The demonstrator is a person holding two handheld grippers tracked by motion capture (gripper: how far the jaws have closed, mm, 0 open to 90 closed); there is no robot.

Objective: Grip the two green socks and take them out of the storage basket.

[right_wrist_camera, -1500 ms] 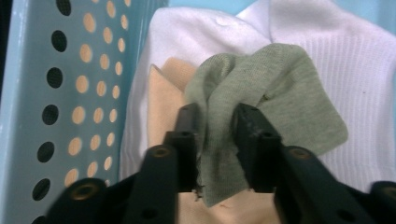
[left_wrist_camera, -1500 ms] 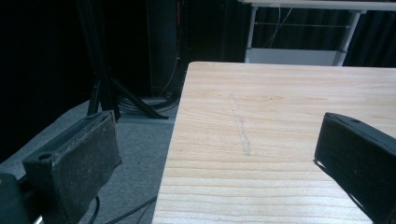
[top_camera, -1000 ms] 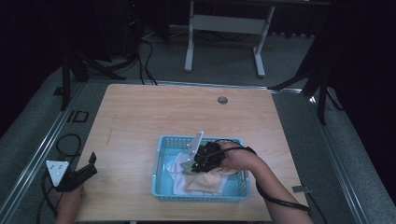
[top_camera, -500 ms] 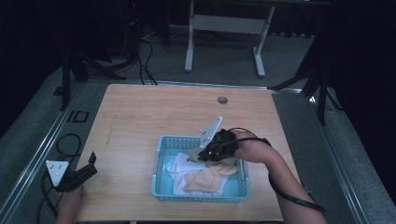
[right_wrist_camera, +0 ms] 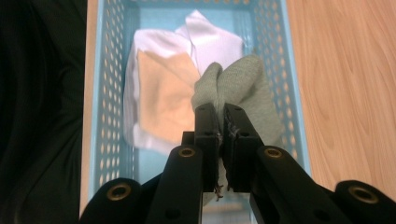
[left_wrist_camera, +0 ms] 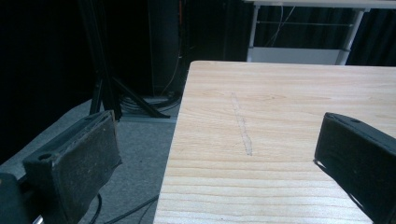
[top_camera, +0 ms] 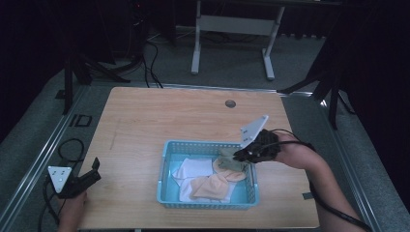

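One grey-green cloth [right_wrist_camera: 240,84] pinched between the right gripper's [right_wrist_camera: 219,114] fingers.

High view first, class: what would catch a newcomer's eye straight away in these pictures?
The blue basket near the table's front edge, with white cloth and peach cloth inside. Over its right side the right gripper pinches a grey-green cloth. At the front left corner the left gripper waits open.

A grey-green cloth [right_wrist_camera: 243,81], peach cloth [right_wrist_camera: 163,95] and white cloth [right_wrist_camera: 212,39] fill a light-blue perforated basket [right_wrist_camera: 107,93].
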